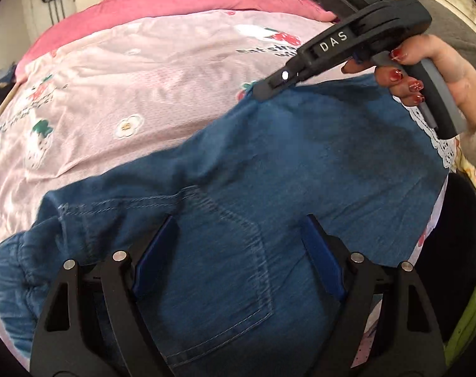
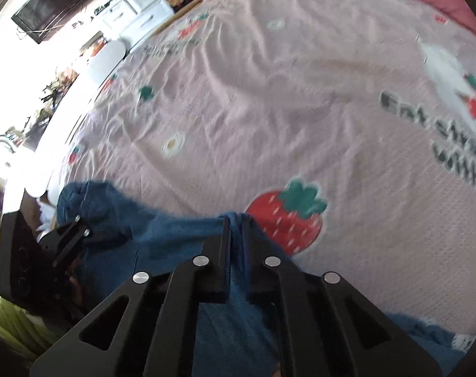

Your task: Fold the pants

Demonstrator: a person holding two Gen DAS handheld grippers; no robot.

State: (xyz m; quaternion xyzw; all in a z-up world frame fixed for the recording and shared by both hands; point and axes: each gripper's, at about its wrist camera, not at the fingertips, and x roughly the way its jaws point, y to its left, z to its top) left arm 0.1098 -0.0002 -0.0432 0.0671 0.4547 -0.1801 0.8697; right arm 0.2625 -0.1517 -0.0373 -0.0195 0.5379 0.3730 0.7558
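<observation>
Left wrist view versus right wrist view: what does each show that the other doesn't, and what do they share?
Only the left wrist view shows the back pocket of the jeans, the person's hand on the right gripper's handle, and the left gripper open above the denim. Only the right wrist view shows the wall-mounted TV, the white drawers, and the right gripper shut on a bunched edge of the jeans. Both show the jeans, the pink strawberry sheet and the darker pink blanket.
</observation>
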